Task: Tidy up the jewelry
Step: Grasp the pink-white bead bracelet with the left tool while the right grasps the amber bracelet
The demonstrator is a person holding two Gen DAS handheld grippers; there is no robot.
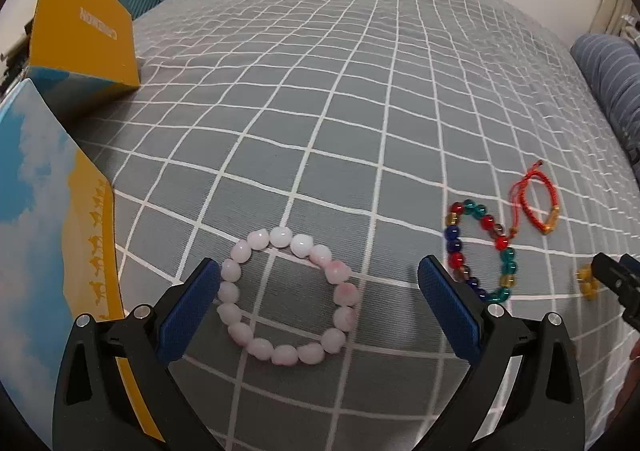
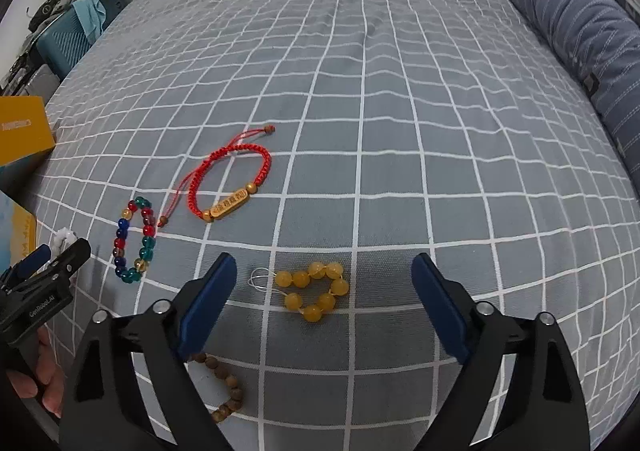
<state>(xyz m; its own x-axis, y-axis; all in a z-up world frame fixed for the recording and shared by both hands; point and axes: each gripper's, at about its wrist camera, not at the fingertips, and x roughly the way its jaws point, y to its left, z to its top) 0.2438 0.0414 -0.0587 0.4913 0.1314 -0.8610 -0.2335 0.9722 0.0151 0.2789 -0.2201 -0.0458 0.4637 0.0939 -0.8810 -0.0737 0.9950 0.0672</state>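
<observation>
Five bracelets loose on bed sheet (image 2: 400, 131), none in yellow box (image 1: 88, 39) that I see. Left gripper (image 1: 320, 291) wide around pink bracelet (image 1: 288, 297), nearest box. Right gripper (image 2: 324, 291) wide over amber bracelet (image 2: 316, 291), farther from box. Nothing sorted.

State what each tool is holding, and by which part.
Nothing. The left tool stands open around the pink bead bracelet; the right tool stands open around the yellow bead bracelet, both lying on the checked bedsheet.

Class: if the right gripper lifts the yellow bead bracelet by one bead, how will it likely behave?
The yellow bead bracelet lies kinked with loose thread showing, so it probably droops limply. Its round, glossy beads may slip between the right gripper pads, or roll if pushed.
</observation>
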